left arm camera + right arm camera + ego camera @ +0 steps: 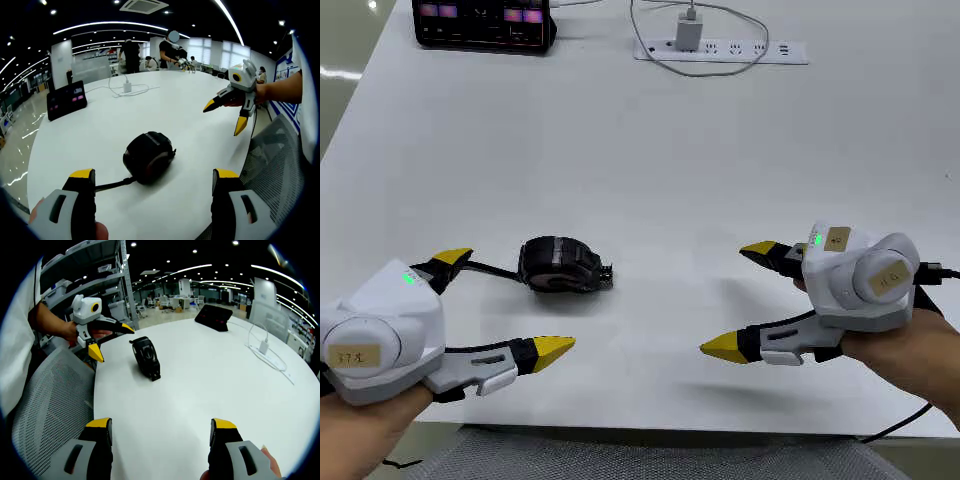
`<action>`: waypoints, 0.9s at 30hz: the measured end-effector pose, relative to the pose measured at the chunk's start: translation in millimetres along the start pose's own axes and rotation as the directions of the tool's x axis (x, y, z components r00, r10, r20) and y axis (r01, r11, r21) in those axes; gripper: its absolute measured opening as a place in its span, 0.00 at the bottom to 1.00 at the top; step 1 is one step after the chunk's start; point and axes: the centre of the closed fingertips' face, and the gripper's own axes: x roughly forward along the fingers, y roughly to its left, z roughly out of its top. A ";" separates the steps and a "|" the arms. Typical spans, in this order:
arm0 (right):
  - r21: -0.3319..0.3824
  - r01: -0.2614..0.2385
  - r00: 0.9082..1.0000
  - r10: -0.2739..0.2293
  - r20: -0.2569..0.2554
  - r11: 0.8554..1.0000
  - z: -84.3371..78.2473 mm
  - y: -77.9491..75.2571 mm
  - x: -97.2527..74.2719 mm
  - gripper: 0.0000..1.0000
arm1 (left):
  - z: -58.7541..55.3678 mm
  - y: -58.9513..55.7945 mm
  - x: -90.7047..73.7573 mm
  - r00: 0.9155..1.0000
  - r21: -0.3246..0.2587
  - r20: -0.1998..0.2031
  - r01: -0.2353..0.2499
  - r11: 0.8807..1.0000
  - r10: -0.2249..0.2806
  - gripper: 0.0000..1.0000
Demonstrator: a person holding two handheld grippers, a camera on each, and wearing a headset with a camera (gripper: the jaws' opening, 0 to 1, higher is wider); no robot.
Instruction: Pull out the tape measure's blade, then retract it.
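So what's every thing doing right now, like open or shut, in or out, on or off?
Tape measure: lying on the table, blade in, nothing touching it.
Left claw: open, empty.
Right claw: open, empty.
Screen: lit.
Charger: plugged into the power strip.

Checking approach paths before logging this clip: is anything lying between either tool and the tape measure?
Nothing visible. Bare table lies between the tape measure and the open left tool, and likewise the open right tool. Only its own cord trails toward the left tool.
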 end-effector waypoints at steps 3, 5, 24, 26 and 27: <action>0.010 0.009 1.000 -0.009 -0.001 1.000 -2.8 -1.8 -3.4 0.80 | -0.2 0.1 -1.6 1.000 0.000 0.001 0.004 1.000 -0.004 0.96; 0.011 0.015 1.000 -0.015 -0.001 1.000 -4.3 -2.0 -5.6 0.80 | -0.8 0.8 -2.8 1.000 -0.002 0.002 0.010 1.000 -0.010 0.96; 0.028 0.045 0.999 -0.045 0.001 0.999 -10.3 -1.5 -25.0 0.86 | -2.5 -1.8 -13.9 0.997 0.074 -0.024 0.075 0.994 -0.073 0.99; 0.030 0.048 0.999 -0.048 0.000 0.998 -12.8 -3.0 -28.4 0.87 | -2.1 -1.9 -15.1 0.997 0.071 -0.023 0.078 0.994 -0.076 0.99; 0.030 0.050 0.999 -0.050 -0.001 0.998 -13.7 -3.4 -29.6 0.88 | -2.5 -1.6 -15.5 0.997 0.071 -0.024 0.079 0.994 -0.077 0.99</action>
